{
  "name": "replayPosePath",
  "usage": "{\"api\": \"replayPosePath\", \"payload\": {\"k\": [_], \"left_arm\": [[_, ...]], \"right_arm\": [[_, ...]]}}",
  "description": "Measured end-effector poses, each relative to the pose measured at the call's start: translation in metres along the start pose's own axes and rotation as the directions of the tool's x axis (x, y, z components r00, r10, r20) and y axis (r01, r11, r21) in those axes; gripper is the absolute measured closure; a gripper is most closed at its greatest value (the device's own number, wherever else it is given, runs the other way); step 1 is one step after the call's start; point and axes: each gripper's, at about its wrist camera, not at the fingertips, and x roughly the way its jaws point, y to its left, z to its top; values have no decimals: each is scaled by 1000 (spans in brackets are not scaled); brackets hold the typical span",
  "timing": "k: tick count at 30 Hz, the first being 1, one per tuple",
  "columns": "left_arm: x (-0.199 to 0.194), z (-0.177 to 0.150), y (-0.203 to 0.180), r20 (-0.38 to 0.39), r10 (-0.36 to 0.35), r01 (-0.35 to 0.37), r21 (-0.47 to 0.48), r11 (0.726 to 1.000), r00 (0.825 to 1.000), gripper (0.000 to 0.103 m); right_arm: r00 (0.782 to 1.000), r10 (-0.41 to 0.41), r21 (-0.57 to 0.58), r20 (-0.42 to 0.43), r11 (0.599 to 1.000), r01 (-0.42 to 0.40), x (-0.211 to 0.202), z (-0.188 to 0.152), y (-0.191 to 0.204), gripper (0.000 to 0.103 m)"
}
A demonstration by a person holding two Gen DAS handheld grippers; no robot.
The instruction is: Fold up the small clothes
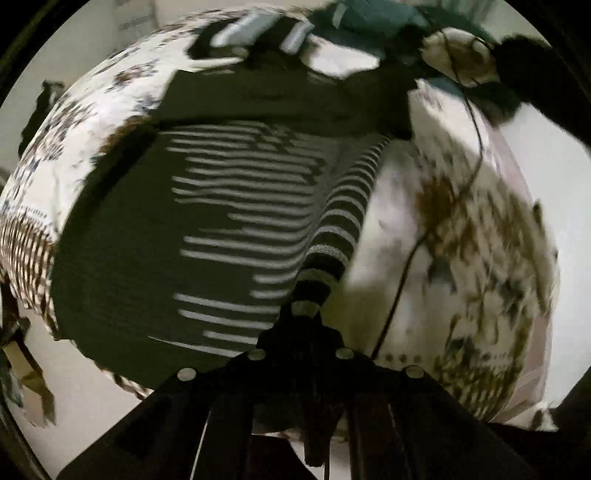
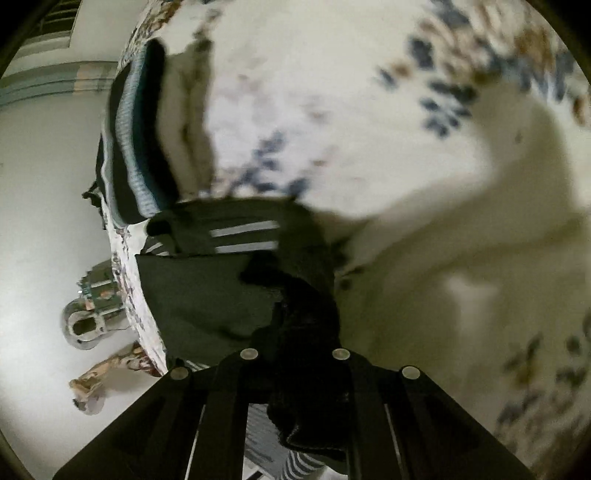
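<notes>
A dark green garment with thin white stripes (image 1: 207, 221) lies spread on a floral bedsheet (image 1: 461, 236). My left gripper (image 1: 304, 321) is shut on the cuff of its striped sleeve (image 1: 340, 229), which runs up and away from the fingers. In the right wrist view my right gripper (image 2: 295, 354) is shut on a dark bunched part of the same garment (image 2: 207, 291), with the fabric hanging between the fingers. The other hand and gripper (image 1: 458, 55) show at the top right of the left wrist view.
A folded black and blue striped garment (image 2: 136, 136) lies at the bed's edge, also in the left wrist view (image 1: 251, 33). A black cable (image 1: 406, 266) crosses the sheet. A metal pot (image 2: 85, 325) and the pale floor (image 2: 40, 221) lie beyond the edge.
</notes>
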Motion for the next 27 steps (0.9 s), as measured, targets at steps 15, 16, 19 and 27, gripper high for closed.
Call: {"api": "replayPosePath", "payload": {"k": [15, 16, 19, 27], "left_arm": [[-22, 10, 256, 108, -125, 158, -406, 900, 986, 98], [-11, 7, 277, 113, -135, 171, -442, 880, 984, 98], [29, -1, 327, 80, -171, 187, -525, 830, 982, 93], [63, -49, 405, -42, -216, 130, -681, 720, 975, 58]], "right_arm": [[976, -207, 2, 68, 978, 208, 93, -9, 313, 94], [974, -216, 7, 66, 976, 216, 116, -5, 330, 94], [974, -222, 24, 37, 975, 222, 190, 9, 360, 90], [997, -49, -12, -67, 999, 48, 265, -23, 385, 53]]}}
